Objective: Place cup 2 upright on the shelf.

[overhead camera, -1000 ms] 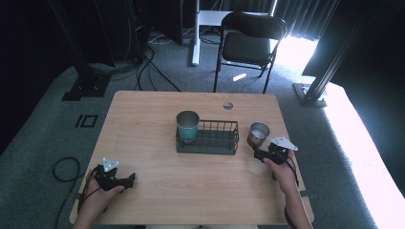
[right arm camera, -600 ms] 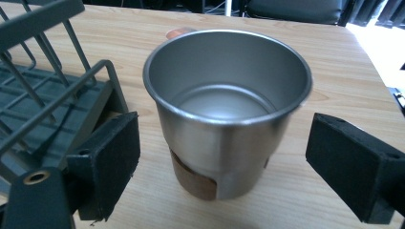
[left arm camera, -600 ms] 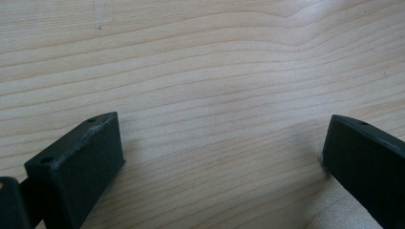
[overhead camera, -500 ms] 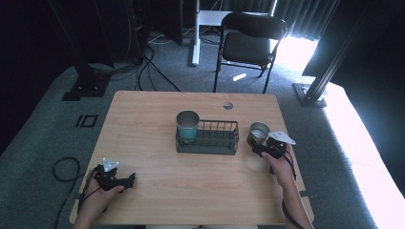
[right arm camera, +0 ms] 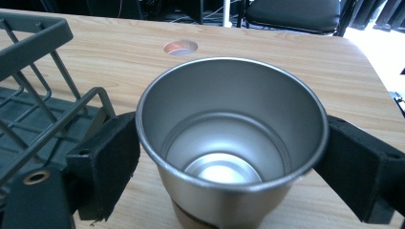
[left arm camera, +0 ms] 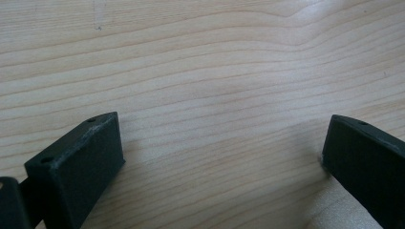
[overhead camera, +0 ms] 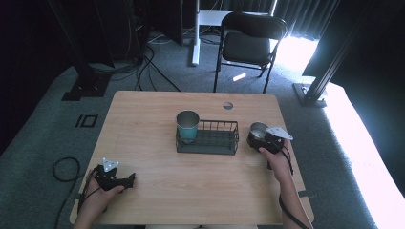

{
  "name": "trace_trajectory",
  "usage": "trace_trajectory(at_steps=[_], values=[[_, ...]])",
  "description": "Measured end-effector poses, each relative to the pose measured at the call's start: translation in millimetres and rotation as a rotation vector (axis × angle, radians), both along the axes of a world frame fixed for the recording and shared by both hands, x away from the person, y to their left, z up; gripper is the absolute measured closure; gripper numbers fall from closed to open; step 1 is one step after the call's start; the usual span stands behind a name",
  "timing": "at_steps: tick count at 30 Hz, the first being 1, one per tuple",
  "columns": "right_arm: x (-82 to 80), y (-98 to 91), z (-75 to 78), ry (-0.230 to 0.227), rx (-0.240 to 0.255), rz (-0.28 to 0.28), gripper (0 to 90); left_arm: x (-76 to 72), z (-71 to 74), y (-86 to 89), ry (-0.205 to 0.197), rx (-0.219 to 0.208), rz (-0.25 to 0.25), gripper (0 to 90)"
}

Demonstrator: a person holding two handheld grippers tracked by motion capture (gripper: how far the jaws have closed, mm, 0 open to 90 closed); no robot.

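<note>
A bare steel cup stands upright on the wooden table, just right of a dark wire basket. My right gripper has one jaw pressed against each side of the cup; in the high view this gripper sits at the steel cup. A teal cup stands in the basket's left end. Near the front left corner my left gripper rests low on the table. In its own view the left gripper is open over bare wood.
The basket's wire wall runs close to my right gripper's left jaw. A round cable hole lies behind the basket. A black folding chair stands beyond the table's far edge. Cables lie on the floor at the left.
My right gripper has moved forward and left up to the steel cup, and its jaws now flank the cup. The left gripper has stayed in place.
</note>
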State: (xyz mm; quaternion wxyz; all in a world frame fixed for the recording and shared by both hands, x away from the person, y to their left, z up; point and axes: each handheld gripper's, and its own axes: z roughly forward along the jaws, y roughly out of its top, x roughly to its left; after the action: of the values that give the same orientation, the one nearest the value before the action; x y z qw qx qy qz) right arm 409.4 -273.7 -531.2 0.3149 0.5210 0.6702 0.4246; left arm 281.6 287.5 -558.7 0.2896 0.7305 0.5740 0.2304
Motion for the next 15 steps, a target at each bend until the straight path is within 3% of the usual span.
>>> trace_trajectory(at_steps=[9,15], values=[[6.6,2.8,0.0,-0.012,0.014,-0.025,11.2,-0.1,0.0,0.0,0.0,0.0,0.0,1.0],[7.0,3.2,1.7,-0.013,-0.014,-0.02,12.4,-0.1,-0.1,0.0,0.0,0.0,0.0,1.0]])
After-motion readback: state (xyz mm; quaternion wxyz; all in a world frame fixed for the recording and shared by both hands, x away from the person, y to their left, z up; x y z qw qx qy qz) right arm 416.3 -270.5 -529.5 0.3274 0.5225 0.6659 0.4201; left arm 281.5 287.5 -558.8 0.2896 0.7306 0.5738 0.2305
